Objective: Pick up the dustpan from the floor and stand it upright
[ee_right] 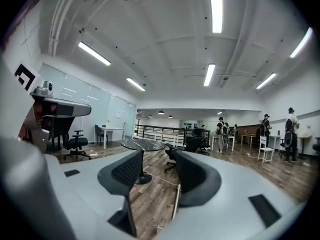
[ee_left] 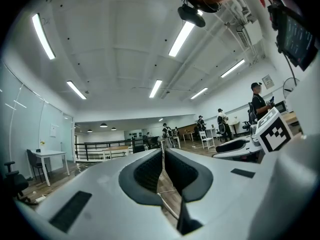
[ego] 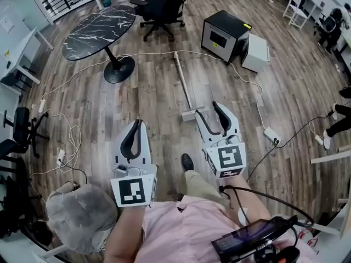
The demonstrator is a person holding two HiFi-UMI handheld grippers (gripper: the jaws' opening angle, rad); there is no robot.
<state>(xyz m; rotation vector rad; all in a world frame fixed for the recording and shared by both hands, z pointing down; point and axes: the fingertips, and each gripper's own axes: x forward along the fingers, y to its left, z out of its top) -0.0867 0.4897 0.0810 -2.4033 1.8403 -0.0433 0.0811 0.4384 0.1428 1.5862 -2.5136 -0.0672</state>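
The dustpan (ego: 183,86) lies flat on the floor, its long handle pointing away from the person, just ahead-left of the open, empty right gripper (ego: 208,111), with the closed left gripper (ego: 136,124) farther off.

I count two grippers, the left gripper (ego: 137,125) and the right gripper (ego: 207,109). One dustpan (ego: 184,86). One marble table (ego: 98,29), and one black chair (ego: 164,7) just beside it. Two boxes: a black box (ego: 224,34) and a white box (ego: 256,52). Two power strips that I can make out, the right strip (ego: 271,135) and the left strip (ego: 60,156). One shoe (ego: 187,161).
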